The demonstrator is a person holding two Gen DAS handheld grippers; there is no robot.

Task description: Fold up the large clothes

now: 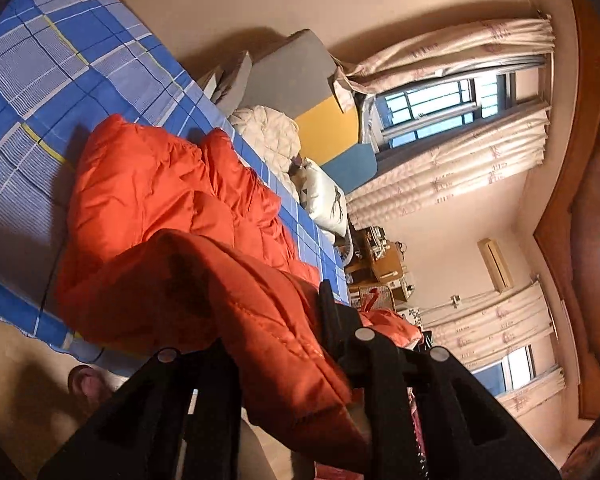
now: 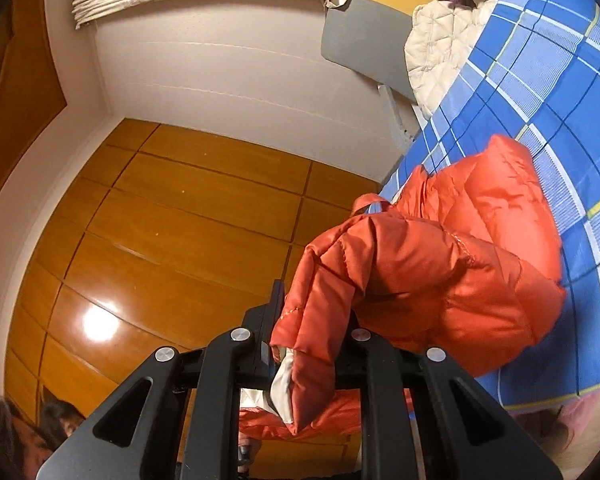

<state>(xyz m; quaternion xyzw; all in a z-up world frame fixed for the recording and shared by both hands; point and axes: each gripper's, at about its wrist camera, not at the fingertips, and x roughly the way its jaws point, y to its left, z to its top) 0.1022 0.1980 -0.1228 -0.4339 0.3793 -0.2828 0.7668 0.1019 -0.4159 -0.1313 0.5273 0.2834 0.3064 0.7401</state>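
One orange puffer jacket lies on the bed; left gripper and right gripper each pinch its hem. Only the left view shows two windows.

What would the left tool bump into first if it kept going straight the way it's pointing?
Probably more of the orange puffy jacket. The left tool is already shut on an edge of it, and the rest lies heaped on the blue checked bed cover straight ahead. Beyond that seem to be the pillows, though depth is hard to judge.
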